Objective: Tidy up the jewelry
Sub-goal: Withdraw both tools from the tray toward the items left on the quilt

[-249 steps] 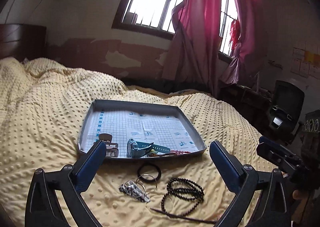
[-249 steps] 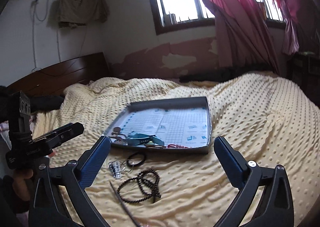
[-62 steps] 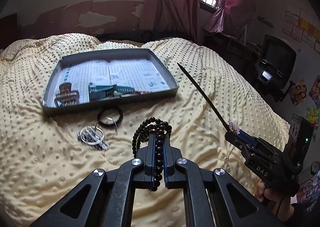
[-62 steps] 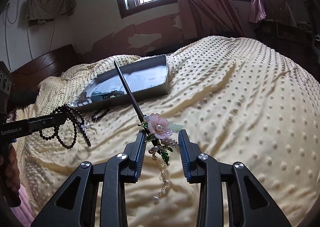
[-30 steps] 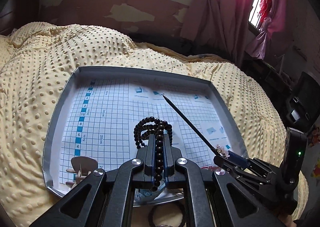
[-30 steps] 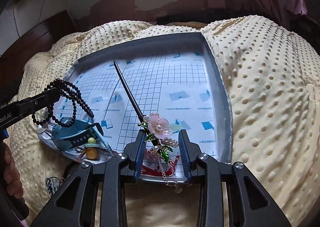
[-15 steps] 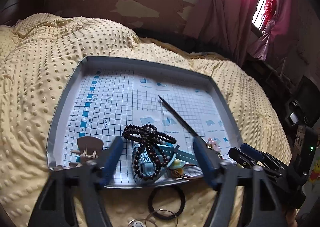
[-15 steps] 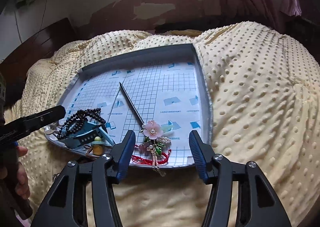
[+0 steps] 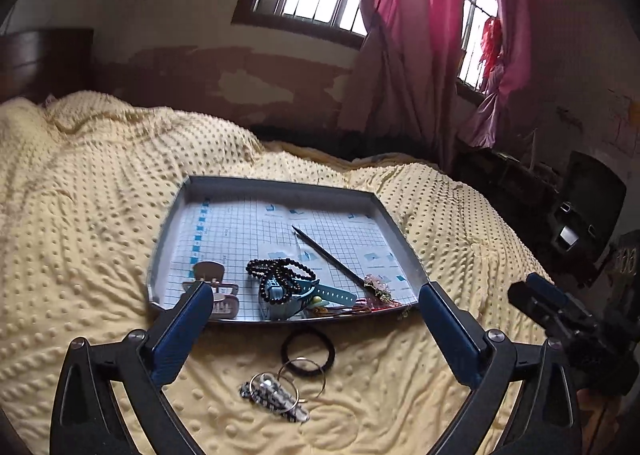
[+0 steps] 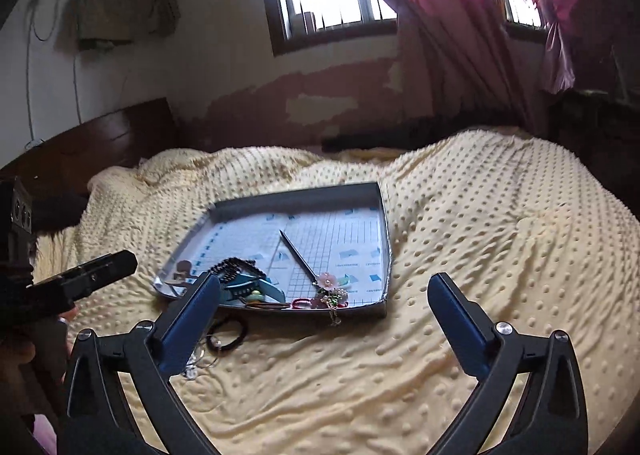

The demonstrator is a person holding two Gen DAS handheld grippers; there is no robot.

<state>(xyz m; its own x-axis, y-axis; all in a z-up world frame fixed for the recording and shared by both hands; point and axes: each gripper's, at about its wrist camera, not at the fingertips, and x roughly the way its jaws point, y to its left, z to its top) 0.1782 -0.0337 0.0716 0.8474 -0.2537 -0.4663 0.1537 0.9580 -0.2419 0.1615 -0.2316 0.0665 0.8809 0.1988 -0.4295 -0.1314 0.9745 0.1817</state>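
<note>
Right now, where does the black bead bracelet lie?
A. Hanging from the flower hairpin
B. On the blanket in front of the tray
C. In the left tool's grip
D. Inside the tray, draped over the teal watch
D: the black bead bracelet rests inside the grey tray, draped on the teal watch, and both tools stand open and empty.

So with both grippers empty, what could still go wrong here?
The flower hairpin lies at the tray's near edge with its chain draped over the rim, so a bump might drag it out. The black hair tie and key ring overlap on the bedspread; grabbing one may snag the other. The bead bracelet sits piled on the blue watch, untidy.
</note>
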